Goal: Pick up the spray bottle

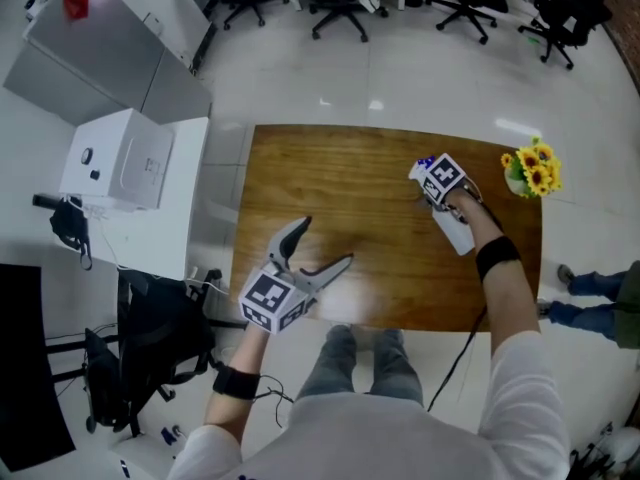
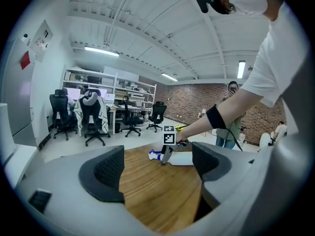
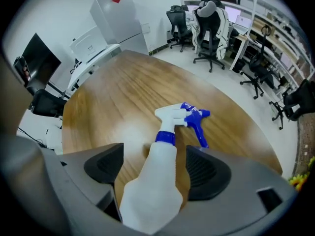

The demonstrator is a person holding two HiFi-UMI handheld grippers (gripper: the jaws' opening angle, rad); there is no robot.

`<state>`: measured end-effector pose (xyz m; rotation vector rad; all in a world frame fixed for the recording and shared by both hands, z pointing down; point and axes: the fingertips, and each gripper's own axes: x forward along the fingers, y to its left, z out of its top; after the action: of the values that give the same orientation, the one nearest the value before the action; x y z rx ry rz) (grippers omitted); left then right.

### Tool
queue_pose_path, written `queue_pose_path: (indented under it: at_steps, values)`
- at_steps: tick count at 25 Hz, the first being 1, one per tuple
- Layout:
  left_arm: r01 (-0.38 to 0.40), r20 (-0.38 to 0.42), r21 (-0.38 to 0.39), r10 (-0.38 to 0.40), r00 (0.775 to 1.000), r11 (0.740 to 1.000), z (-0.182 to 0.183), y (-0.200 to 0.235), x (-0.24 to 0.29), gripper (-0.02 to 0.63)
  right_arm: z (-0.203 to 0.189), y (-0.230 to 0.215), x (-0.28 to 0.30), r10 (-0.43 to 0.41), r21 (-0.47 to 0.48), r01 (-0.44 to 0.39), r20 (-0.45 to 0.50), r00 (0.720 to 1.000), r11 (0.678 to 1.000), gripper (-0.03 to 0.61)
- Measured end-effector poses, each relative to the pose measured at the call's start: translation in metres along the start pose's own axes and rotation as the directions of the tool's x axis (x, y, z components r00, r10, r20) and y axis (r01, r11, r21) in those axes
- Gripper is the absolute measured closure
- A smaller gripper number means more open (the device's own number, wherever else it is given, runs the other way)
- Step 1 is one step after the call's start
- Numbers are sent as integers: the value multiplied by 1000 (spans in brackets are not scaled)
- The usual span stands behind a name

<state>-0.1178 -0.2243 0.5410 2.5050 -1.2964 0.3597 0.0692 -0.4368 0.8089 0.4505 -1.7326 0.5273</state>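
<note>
A white spray bottle [image 3: 158, 181] with a blue trigger head lies on its side on the wooden table [image 1: 340, 178], at the right; it also shows as the bottle [image 1: 457, 236] and the bottle [image 2: 181, 159]. My right gripper [image 3: 155, 163] points steeply down over it, one jaw on each side of the bottle's body, with a gap showing at each pad, so it is open. From the head view the right gripper [image 1: 447, 200] covers the bottle's upper part. My left gripper [image 1: 328, 240] hangs open and empty over the table's near-left part, the left gripper [image 2: 157, 168] aimed towards the bottle.
A pot of yellow flowers [image 1: 531, 171] stands at the table's far right corner. A white cabinet [image 1: 125, 158] stands left of the table, with a black chair [image 1: 150, 338] near it. Office chairs [image 1: 340, 3] line the back. A person [image 1: 600, 303] stands at the right.
</note>
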Motion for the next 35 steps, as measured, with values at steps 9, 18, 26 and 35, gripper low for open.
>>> queue_pose_path:
  at_steps: [9, 18, 26, 35]
  values:
    - [-19, 12, -7, 19, 1000, 1000, -1, 6, -4, 178, -9, -3, 16, -87, -39, 83, -97, 992, 996, 353]
    - [-36, 31, -7, 36, 999, 999, 7, 7, -13, 178, 30, 22, -36, -26, -17, 29, 173, 985, 999, 365]
    - [-48, 116, 13, 46, 992, 999, 43, -2, -18, 178, 60, 41, -138, -83, 76, 52, 494, 866, 996, 365]
    - [-151, 214, 29, 141, 967, 988, 83, 4, -37, 178, 69, 72, -265, -200, 145, 138, 781, 592, 980, 365]
